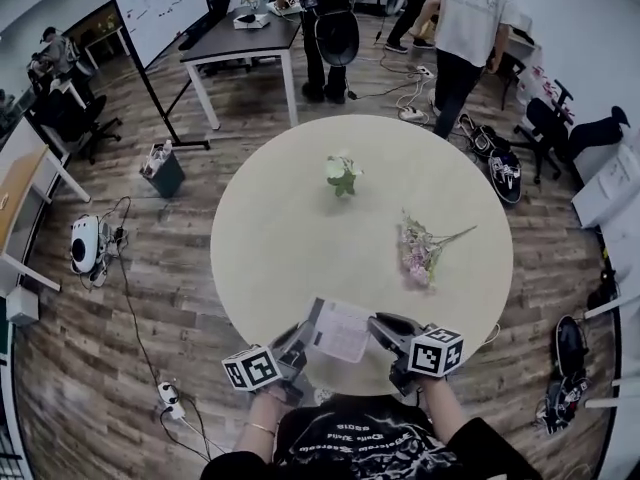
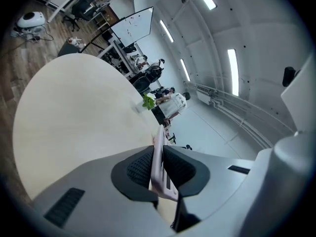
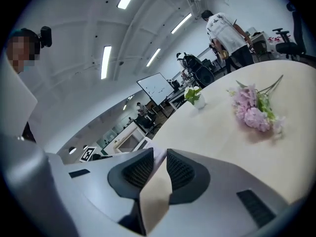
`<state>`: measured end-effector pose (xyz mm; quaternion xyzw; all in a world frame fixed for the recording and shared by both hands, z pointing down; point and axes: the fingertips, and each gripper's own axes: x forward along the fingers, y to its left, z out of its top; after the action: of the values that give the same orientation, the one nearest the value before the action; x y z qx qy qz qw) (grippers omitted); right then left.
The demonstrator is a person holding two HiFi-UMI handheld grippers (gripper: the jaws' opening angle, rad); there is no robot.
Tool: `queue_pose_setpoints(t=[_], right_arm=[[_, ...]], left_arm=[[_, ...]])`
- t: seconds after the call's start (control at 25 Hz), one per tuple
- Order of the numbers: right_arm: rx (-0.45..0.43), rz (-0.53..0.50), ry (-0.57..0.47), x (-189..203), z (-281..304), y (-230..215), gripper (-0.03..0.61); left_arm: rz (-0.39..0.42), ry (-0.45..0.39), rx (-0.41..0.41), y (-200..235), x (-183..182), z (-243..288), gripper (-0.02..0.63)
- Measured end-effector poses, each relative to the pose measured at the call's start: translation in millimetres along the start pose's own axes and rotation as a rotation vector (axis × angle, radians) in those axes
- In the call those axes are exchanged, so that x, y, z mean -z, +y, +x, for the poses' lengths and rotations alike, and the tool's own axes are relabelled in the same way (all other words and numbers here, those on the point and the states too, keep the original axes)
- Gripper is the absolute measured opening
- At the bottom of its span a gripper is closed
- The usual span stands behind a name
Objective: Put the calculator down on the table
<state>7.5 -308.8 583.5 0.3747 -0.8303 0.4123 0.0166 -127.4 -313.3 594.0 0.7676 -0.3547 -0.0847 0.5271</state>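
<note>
1. Head view: the round pale surface (image 1: 300, 218) fills the middle of the wooden floor. At its near edge the calculator (image 1: 340, 330), a flat pale slab, lies between the two tools. The left hand-held gripper (image 1: 296, 346) is at its left side and the right hand-held gripper (image 1: 384, 330) at its right. Further out on the surface are a small green-and-white plant (image 1: 342, 174) and, to its right and nearer, a pink bouquet (image 1: 418, 250) lying on its side, both well apart from the calculator. Whether the calculator touches the surface cannot be made out here.

2. Left gripper view: the left hand-held gripper (image 2: 158, 154) has its jaws nearly together, both ribbed pads pressed on the calculator's (image 2: 159, 169) thin edge, which stands on end between them. The surface (image 2: 74, 102) spreads beyond, with the plant (image 2: 148, 101) at its far side.

3. Right gripper view: the right hand-held gripper (image 3: 159, 159) is clamped on the calculator (image 3: 155, 191), jaws slightly wider. The bouquet (image 3: 252, 110) lies to the right and the plant (image 3: 194, 96) stands further off.
</note>
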Motion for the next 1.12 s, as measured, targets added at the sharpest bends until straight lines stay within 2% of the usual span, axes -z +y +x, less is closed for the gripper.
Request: queue_pose_setpoints(t=[0.24,0.44,0.84,1.12], right_arm=[[-0.061,-0.032,0.054,-44.5,48.2,-10.9,0.091],[-0.081,-0.031,0.089,-64.6,86.7,-24.3,0.091],[-0.069,0.037,0.138,-79.7,139.0,-67.9,0.091],[-0.025,0.078,0.204,-76.6,168.9,-92.8,0.092]], left_arm=[[-0.008,-0.098,-0.055,11.6,-47.2,19.0,0.064],[-0.015,-0.129,-0.097,31.9,-78.7,34.7,0.066],[0.009,-0.089,-0.163,67.5,-118.7,76.7,0.067],[-0.022,-0.058,-0.228,97.9,-128.1,93.6,0.067]])
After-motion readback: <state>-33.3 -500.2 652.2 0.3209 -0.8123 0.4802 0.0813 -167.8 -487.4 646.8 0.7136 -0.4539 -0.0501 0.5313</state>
